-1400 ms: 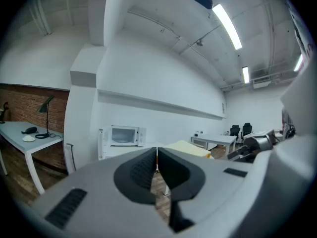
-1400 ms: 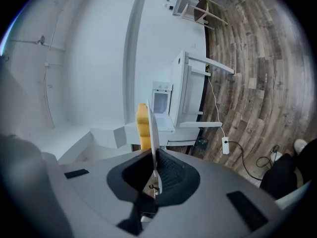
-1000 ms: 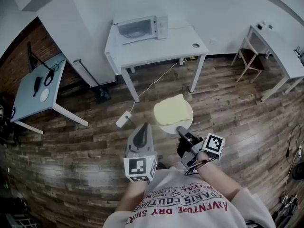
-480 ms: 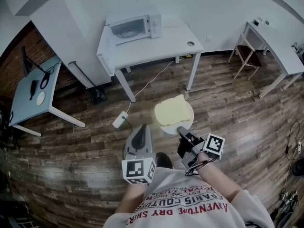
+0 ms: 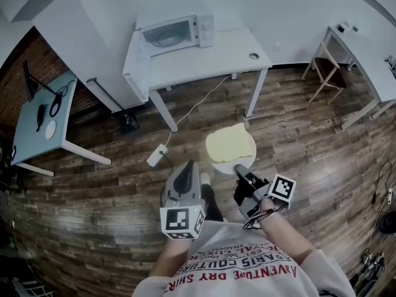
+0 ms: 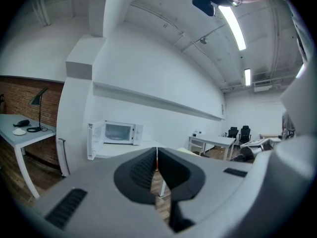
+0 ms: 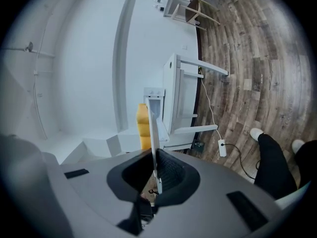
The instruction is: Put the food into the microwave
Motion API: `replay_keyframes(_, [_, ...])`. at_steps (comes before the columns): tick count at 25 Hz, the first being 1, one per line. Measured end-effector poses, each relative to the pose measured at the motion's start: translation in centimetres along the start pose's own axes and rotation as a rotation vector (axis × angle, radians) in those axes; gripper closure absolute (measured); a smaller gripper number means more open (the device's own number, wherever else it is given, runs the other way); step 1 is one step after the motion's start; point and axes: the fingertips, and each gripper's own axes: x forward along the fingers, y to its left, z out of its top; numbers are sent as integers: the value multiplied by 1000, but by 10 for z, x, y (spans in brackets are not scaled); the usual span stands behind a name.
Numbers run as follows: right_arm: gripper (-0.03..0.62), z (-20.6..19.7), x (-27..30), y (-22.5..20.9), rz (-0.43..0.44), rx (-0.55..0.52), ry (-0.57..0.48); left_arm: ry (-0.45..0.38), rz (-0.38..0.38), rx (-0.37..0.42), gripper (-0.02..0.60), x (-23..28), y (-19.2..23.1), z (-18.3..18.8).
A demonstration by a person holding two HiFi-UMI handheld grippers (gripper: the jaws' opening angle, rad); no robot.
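Right gripper (image 5: 239,168): jaws pinched narrow on rim of plate (image 5: 216,165), kept level so bread (image 5: 229,143) stays on | Left gripper (image 5: 188,166): jaws together, empty, likely spare for door | Microwave (image 5: 176,31): door open, on table (image 5: 229,54), well apart from plate | Stage judged: carrying.

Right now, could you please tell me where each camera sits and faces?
Head view: on the person's head, looking steeply down at white table and microwave; shirt, left gripper and right gripper show.
Left gripper view: on the left gripper, facing level toward the microwave; its shut fingers show.
Right gripper view: on the right gripper, rolled sideways; its fingers clamp the plate, bread beyond; a leg shows.
Shared: all three see the white table.
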Motion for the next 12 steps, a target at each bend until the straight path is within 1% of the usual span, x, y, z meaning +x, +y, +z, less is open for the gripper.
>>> replay_keyframes(3, [569,13,28,-2,-16,7,-6,6,5,-11,572,24,21,-1])
replay_keyframes(6, [569,25,66,1,-33,5,-3,6,14,-27,572,51,52,1])
replay_keyframes(9, [569,37,113,13,-39,-6,1,-1,21,-41,572,87,91,11])
replay_keyframes(12, [569,52,164,28,-41,-18,-3,-14,14,-35,572,129,131,27])
